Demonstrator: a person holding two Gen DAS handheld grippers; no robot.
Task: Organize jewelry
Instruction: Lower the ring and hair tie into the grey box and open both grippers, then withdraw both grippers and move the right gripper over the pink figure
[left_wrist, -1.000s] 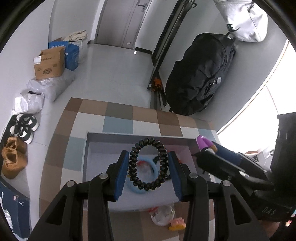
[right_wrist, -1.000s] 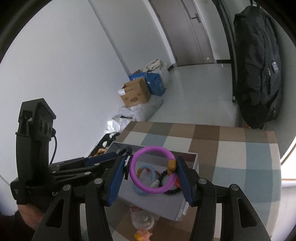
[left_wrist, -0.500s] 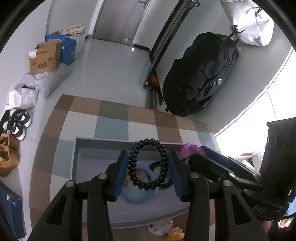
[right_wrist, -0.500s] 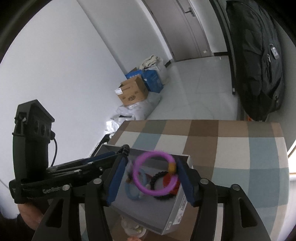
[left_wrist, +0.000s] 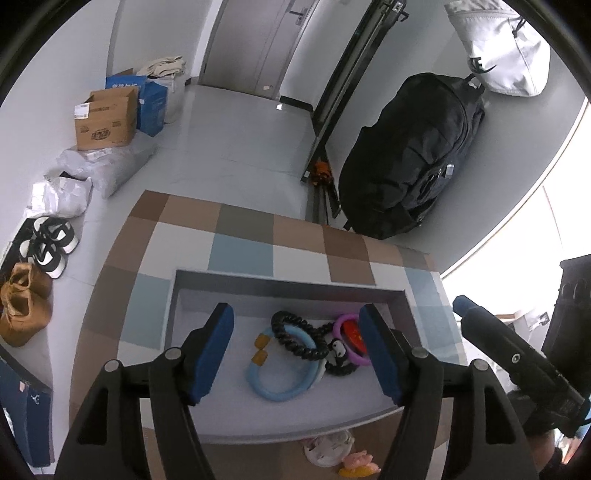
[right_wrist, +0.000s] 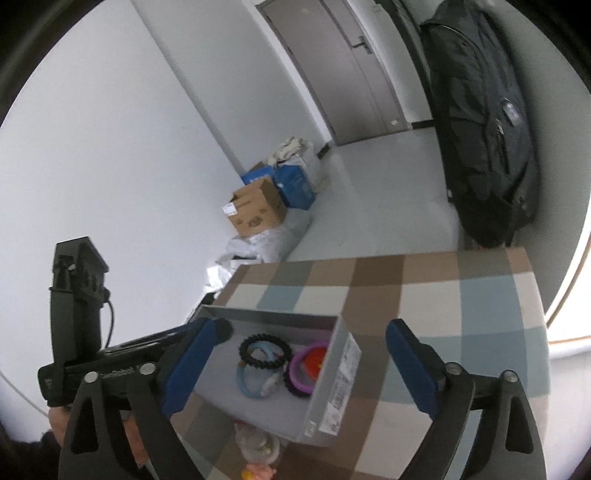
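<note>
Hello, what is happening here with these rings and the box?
A person holds tongs in each hand and is sorting jewelry into a grey box on a checkered table. Both the left tongs and the right tongs are open and hold nothing. A black coil bracelet, a blue ring and a purple ring lie inside the box.

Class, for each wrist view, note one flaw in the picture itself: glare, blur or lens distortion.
Left wrist view: the window at right is blown out to white, and the fisheye bends the checked tablecloth edge into a curve. Right wrist view: softer overall, the grey box label too blurred to read, with dark vignette corners.
</note>
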